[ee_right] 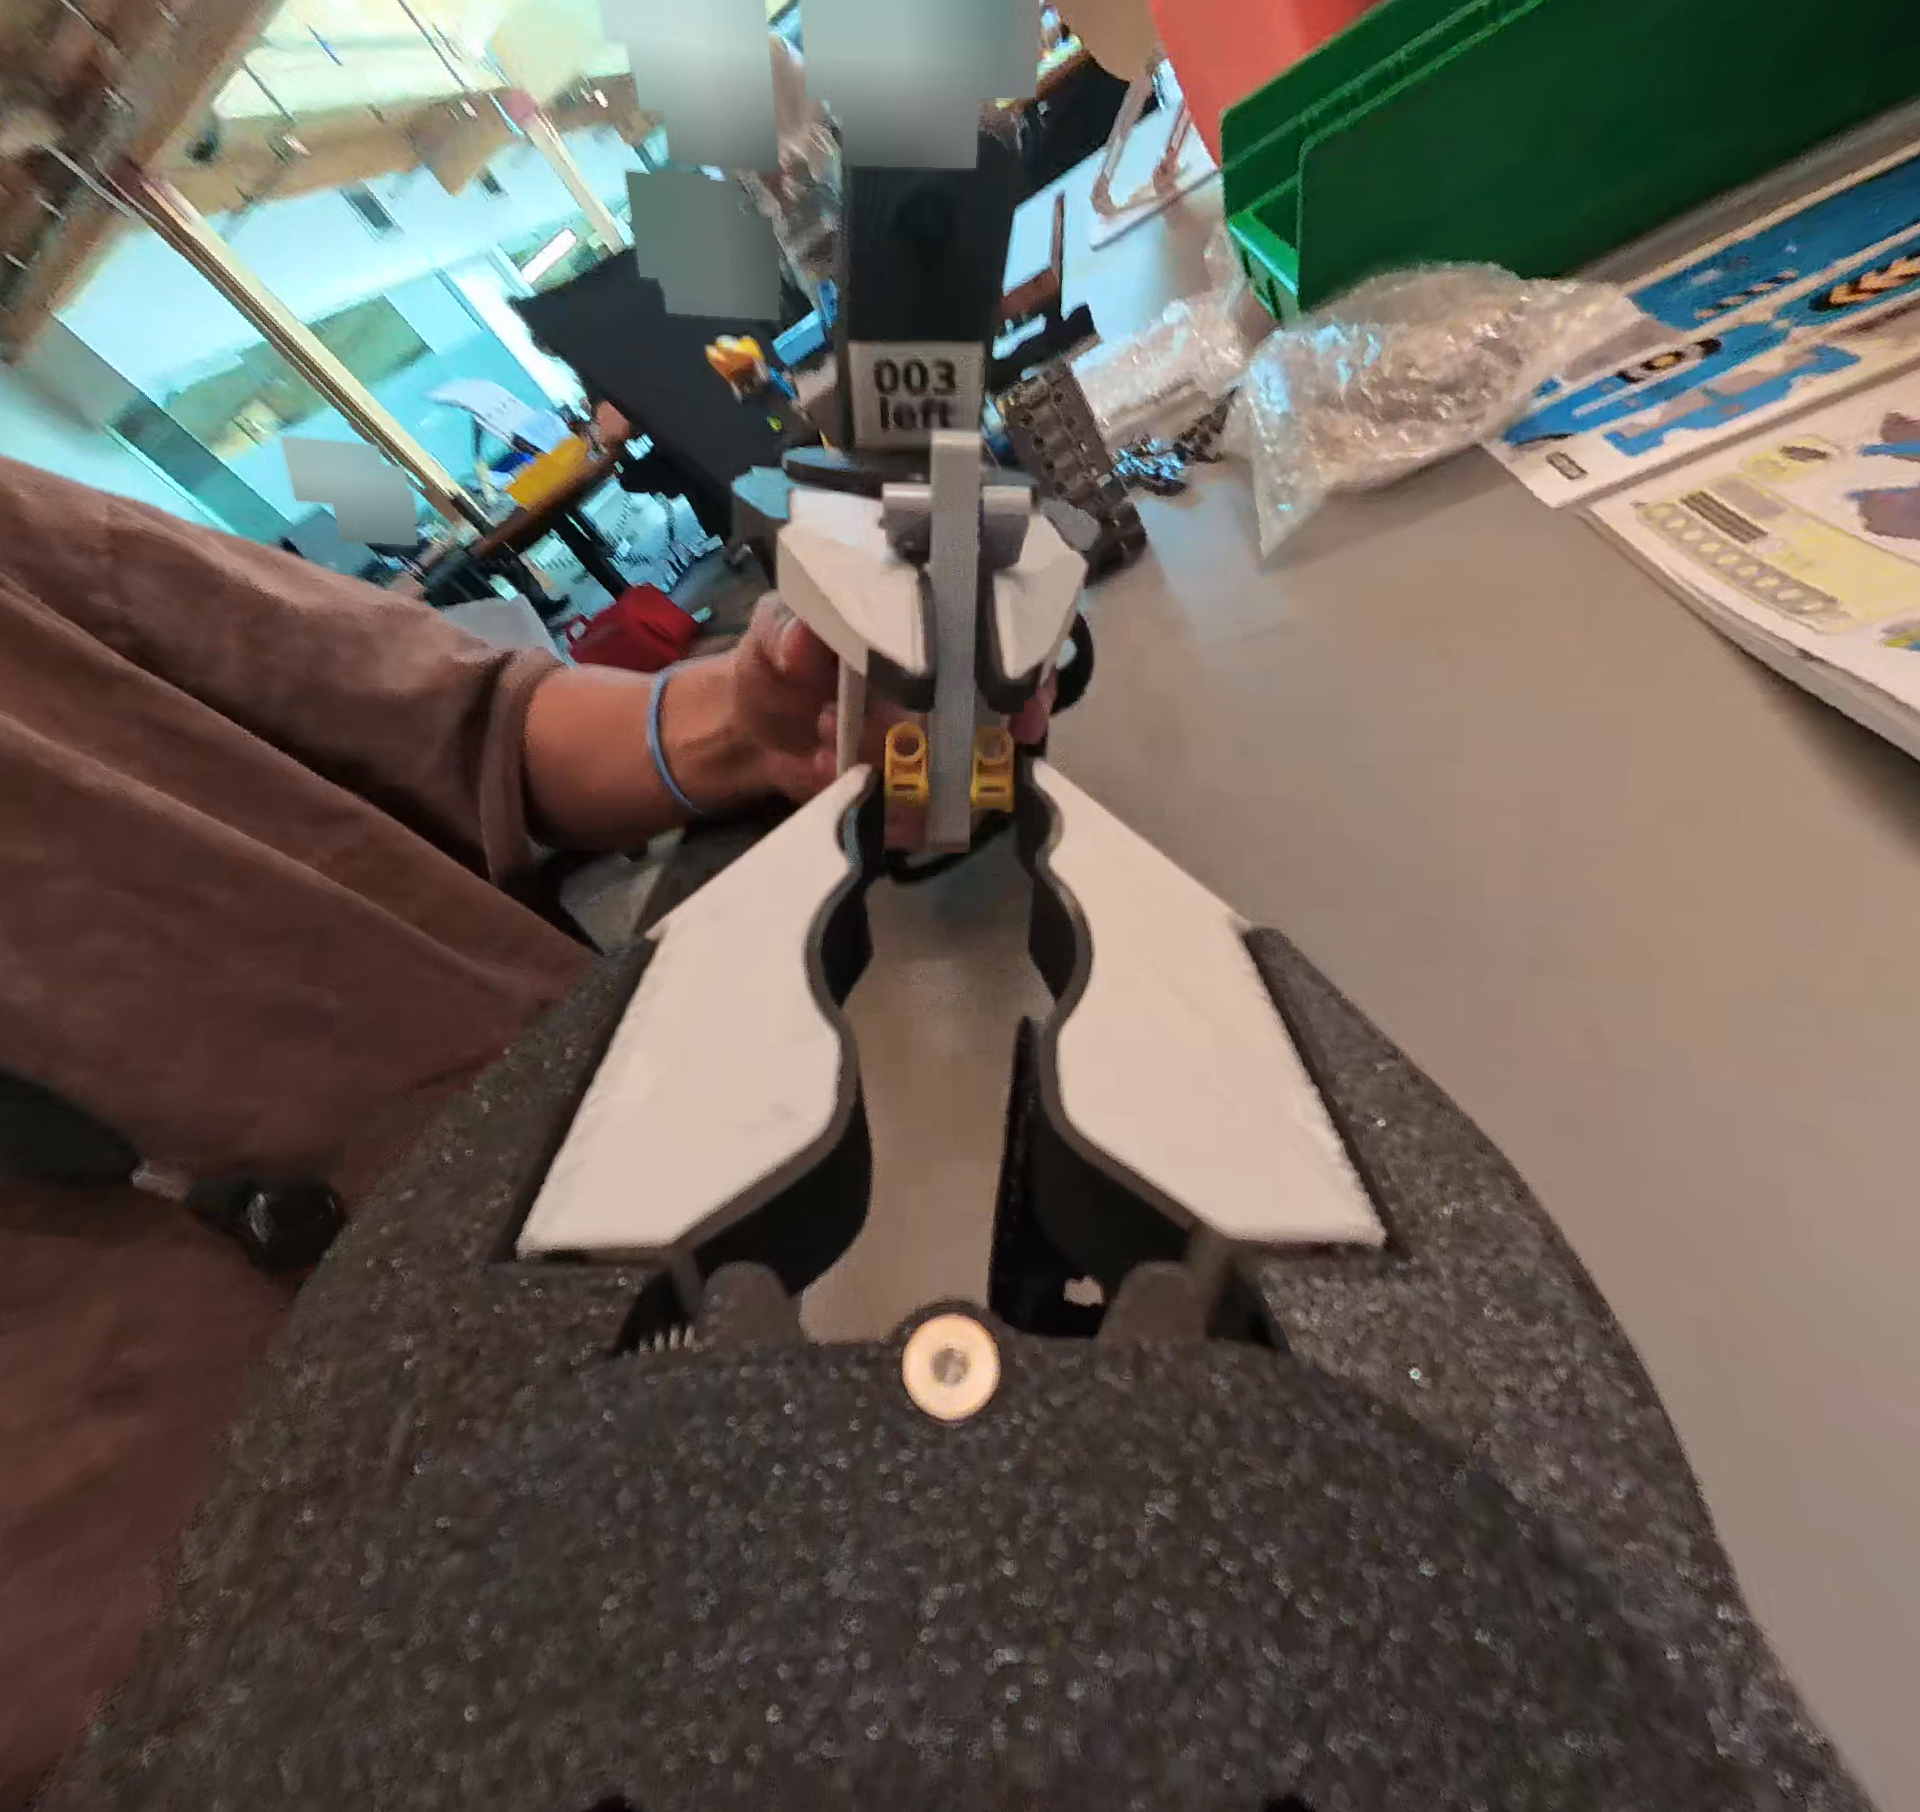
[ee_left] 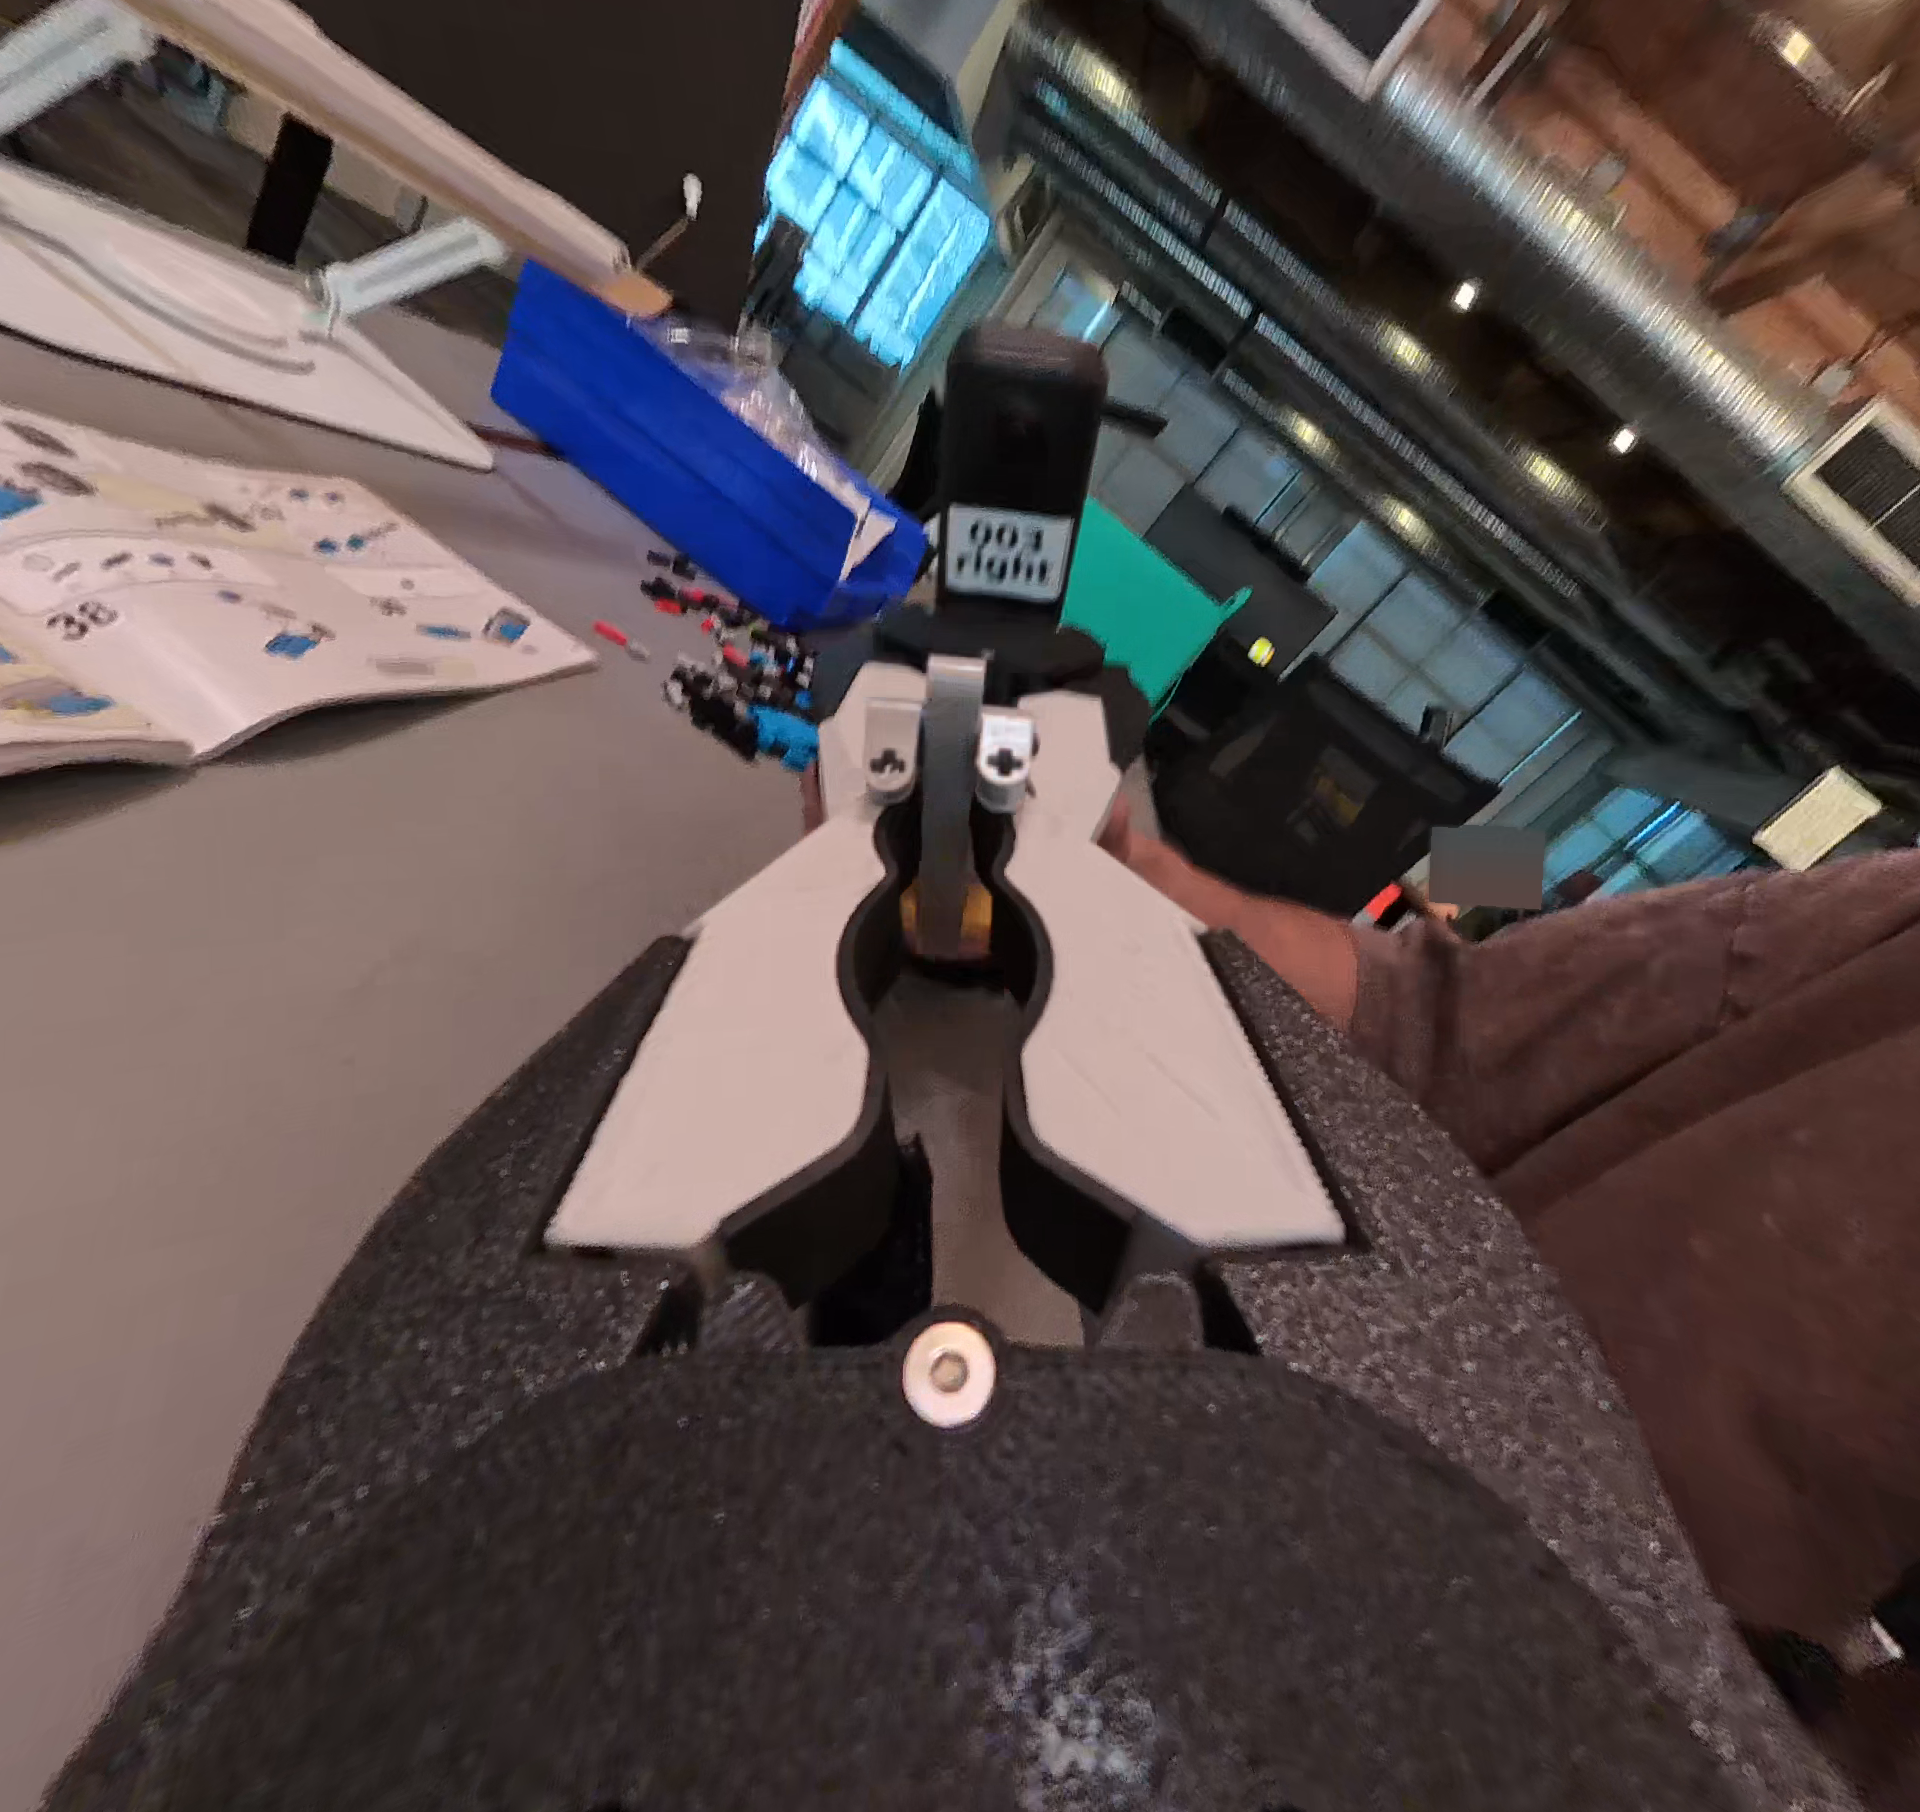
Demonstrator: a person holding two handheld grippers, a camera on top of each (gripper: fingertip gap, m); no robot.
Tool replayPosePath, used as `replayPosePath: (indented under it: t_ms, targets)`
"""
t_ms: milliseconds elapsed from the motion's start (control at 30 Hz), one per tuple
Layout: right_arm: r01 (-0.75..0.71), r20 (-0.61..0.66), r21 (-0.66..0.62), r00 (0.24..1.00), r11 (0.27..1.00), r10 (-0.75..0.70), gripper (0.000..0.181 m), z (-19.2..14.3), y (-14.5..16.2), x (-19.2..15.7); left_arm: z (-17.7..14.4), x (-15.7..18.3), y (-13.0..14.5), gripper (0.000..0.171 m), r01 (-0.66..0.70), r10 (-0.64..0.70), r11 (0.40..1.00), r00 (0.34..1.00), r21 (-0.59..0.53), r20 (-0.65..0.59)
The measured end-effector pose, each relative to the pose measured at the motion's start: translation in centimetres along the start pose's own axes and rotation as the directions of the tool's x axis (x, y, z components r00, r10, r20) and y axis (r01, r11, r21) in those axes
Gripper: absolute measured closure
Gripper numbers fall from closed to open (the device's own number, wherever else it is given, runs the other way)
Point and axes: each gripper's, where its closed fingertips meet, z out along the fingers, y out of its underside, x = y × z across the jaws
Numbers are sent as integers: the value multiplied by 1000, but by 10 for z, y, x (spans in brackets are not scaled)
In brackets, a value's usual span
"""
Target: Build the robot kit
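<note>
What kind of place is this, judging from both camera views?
Probably a shared workshop or maker space. A grey table carries an open building-instruction booklet, a pile of small plastic building pieces and storage bins. Behind it, exposed ventilation ducts and large windows suggest an industrial-style hall.

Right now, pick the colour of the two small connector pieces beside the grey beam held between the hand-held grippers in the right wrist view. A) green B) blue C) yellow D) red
C: two yellow connector pieces flank the grey beam just ahead of the right hand-held gripper.
</note>
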Motion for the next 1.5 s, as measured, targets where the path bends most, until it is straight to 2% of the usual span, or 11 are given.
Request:
replayPosePath:
  t_ms: [167, 233, 367, 533, 633, 833, 1033, 1167, 1233, 1333, 1500]
  targets:
    - [134, -138, -165, 978, 977, -158, 157, -23, 22, 15, 8, -16, 31, 164, -101, 125, 976, 986, -194, 112]
    - [176, -191, -233, 956, 957, -222, 171, -35, 33, 23, 7, -26, 40, 165, -149, 198, 952, 966, -267, 165]
    - [252, -297, -437, 866, 863, -403, 148, -64, 62, 50, -4, -42, 46, 165, -208, 308, 909, 919, -360, 245]
    - [285, -256, -494, 855, 821, -451, 116, -58, 72, 59, -3, -55, 67, 165, -236, 411, 819, 877, -523, 249]
    - [309, -198, -540, 857, 783, -475, 120, -49, 82, 66, 4, -60, 82, 165, -215, 418, 760, 884, -613, 208]
    - [262, -181, -579, 882, 772, -435, 156, -46, 88, 66, 7, -68, 87, 163, -213, 453, 724, 864, -655, 219]
    - [220, -205, -579, 892, 785, -402, 157, -52, 89, 65, -6, -64, 89, 161, -242, 482, 701, 854, -671, 196]
    - [204, -208, -569, 902, 797, -379, 157, -54, 91, 62, -19, -60, 91, 160, -283, 543, 638, 825, -716, 158]
    - [216, -210, -574, 893, 790, -397, 156, -54, 92, 61, -23, -60, 90, 142, -286, 562, 623, 811, -728, 162]
    - [234, -199, -585, 887, 777, -417, 156, -52, 94, 56, -27, -50, 89, 141, -284, 553, 615, 820, -735, 146]
    - [303, -123, -586, 883, 751, -452, 157, -30, 99, 35, -35, -47, 91, 164, -340, 621, 539, 779, -770, 91]
